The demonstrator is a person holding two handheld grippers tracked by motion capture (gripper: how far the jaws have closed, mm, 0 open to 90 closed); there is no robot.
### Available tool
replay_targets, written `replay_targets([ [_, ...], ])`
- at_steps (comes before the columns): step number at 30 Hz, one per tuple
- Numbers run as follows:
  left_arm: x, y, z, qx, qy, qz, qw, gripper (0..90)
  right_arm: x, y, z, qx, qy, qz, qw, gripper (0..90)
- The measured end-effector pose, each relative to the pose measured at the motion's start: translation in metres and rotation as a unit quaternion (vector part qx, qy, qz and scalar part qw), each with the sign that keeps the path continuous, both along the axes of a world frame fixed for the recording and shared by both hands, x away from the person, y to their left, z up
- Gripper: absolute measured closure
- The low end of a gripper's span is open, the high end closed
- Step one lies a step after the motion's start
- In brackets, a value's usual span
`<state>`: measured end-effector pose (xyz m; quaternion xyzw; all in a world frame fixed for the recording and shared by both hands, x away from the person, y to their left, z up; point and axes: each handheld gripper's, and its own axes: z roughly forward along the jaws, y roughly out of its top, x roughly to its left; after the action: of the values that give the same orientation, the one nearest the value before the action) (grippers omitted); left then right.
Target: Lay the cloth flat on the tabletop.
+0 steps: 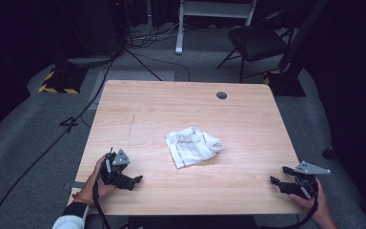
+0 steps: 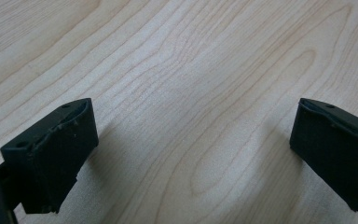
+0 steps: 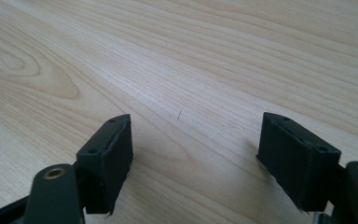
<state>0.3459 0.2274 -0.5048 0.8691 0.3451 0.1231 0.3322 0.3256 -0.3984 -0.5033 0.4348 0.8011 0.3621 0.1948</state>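
- Table of pale wood, bare near both front corners.
- Cloth, white and crumpled, lies mid-table — well apart from both tools.
- Left gripper and right gripper rest low, jaws spread wide, empty.
- Risk: loose folds could slip a shallow pinch.

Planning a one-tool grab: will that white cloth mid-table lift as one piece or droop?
The cloth lies crumpled in soft folds, so it will likely droop and unfold when lifted. It looks thin, so probably light. Pushed, it would likely bunch rather than slide.
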Motion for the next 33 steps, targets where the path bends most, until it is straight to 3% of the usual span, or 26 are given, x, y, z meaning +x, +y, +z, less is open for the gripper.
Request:
replay_targets([
  [14, 0.001, 0.000, 0.000, 0.001, -0.001, -0.007, 1.0000, 1.6, 0.000, 0.001, 0.000, -0.003, 0.001, -0.003, 1.0000, 27.1],
  [17, 0.002, 0.000, 0.001, 0.004, 0.004, -0.008, 0.9999, 1.6, 0.003, 0.003, 0.002, -0.005, 0.003, 0.007, 1.0000, 29.4],
  [19, 0.003, -0.001, 0.001, 0.005, 0.005, -0.005, 1.0000, 1.8, 0.007, 0.007, 0.005, 0.010, 0.002, 0.010, 0.9999, 29.7],
  [23, 0.008, -0.004, 0.003, 0.000, 0.006, 0.007, 1.0000, 5.7, 0.022, 0.022, 0.015, -0.003, -0.001, 0.030, 0.9995, 30.9],
  [26, 0.015, -0.009, 0.004, -0.008, 0.001, 0.010, 0.9999, 16.0, 0.032, 0.033, 0.029, -0.005, -0.014, 0.047, 0.9988, 32.1],
  [30, 0.026, -0.018, 0.006, -0.018, 0.012, 0.001, 0.9998, 16.9, 0.042, 0.051, 0.044, -0.005, -0.029, 0.064, 0.9975, 34.0],
  [31, 0.028, -0.023, 0.006, -0.016, 0.005, 0.001, 0.9999, 17.6, 0.045, 0.058, 0.048, -0.006, -0.036, 0.071, 0.9968, 34.9],
  [32, 0.030, -0.026, 0.007, -0.012, -0.001, -0.002, 0.9999, 17.9, 0.048, 0.066, 0.051, -0.015, -0.042, 0.081, 0.9957, 35.6],
  [33, 0.034, -0.030, 0.008, -0.015, 0.007, -0.008, 0.9998, 17.9, 0.055, 0.079, 0.054, -0.023, -0.045, 0.088, 0.9948, 37.3],
])
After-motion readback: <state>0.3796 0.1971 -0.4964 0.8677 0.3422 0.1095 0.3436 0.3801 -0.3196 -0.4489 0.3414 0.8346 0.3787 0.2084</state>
